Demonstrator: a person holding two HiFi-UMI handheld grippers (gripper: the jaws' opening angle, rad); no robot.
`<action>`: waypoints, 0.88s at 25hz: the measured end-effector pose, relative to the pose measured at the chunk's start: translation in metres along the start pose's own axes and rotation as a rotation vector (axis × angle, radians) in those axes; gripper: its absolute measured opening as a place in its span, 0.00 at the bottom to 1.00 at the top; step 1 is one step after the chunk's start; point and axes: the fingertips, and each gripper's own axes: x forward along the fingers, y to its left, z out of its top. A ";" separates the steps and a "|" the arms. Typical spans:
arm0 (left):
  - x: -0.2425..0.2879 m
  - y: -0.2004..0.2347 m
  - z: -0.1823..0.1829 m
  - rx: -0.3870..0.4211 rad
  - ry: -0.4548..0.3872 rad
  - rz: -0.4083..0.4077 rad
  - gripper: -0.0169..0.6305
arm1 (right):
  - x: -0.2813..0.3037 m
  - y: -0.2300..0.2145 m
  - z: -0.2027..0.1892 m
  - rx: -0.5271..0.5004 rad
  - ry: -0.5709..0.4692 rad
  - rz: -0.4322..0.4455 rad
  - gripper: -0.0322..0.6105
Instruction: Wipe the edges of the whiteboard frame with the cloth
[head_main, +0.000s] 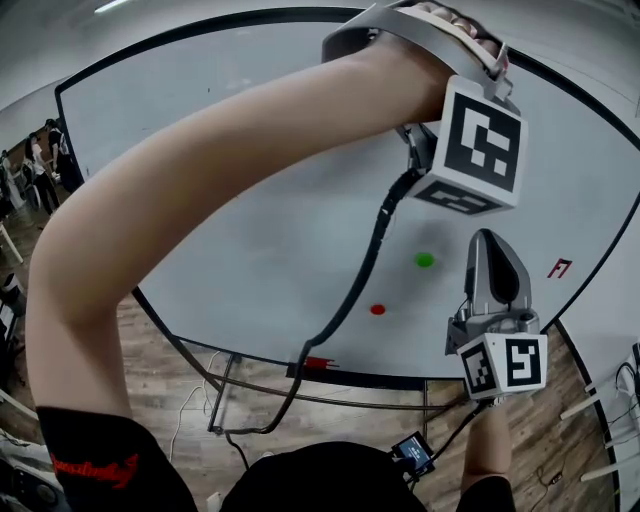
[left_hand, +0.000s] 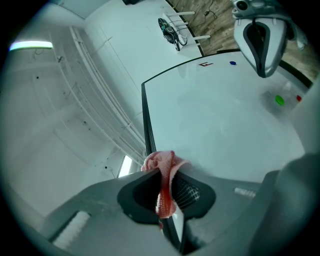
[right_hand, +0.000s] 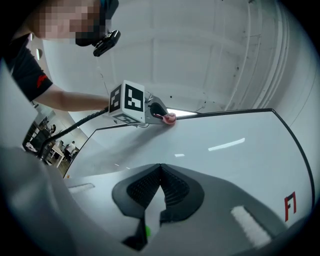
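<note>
Pink and loosely woven, the cloth (left_hand: 162, 165) was pinched tight between the jaws of the left gripper (right_hand: 160, 112). A bunched fold of it stuck out past the tips, right on the black frame (left_hand: 146, 120) at the upper edge of the whiteboard (head_main: 250, 200). The person's left arm (head_main: 200, 190) reached up and across the board to hold it there, and a black cable (head_main: 370, 260) trailed down from the gripper toward the floor.

Lower down, the right gripper (head_main: 490, 245) pointed at the white surface with its jaws closed together and nothing between them, well apart from the cloth. Near it on the board sat a green magnet (head_main: 424, 260) and, a little lower and to the left, a red magnet (head_main: 377, 310). A small red mark (head_main: 560, 268) was drawn toward the right side.

Under the board's bottom edge I could see its metal stand (head_main: 230, 385) on the wooden floor (head_main: 150, 370). A few people (head_main: 45, 160) stood far off at the left.
</note>
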 end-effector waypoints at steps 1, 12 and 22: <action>0.000 0.001 0.001 0.002 -0.004 0.003 0.10 | -0.001 0.000 0.000 0.000 0.002 -0.003 0.05; -0.010 -0.001 -0.011 0.008 -0.024 0.008 0.10 | -0.001 0.014 0.002 -0.007 0.012 -0.030 0.05; -0.025 -0.009 -0.050 -0.003 -0.017 0.005 0.10 | 0.013 0.045 0.002 -0.019 0.021 -0.019 0.05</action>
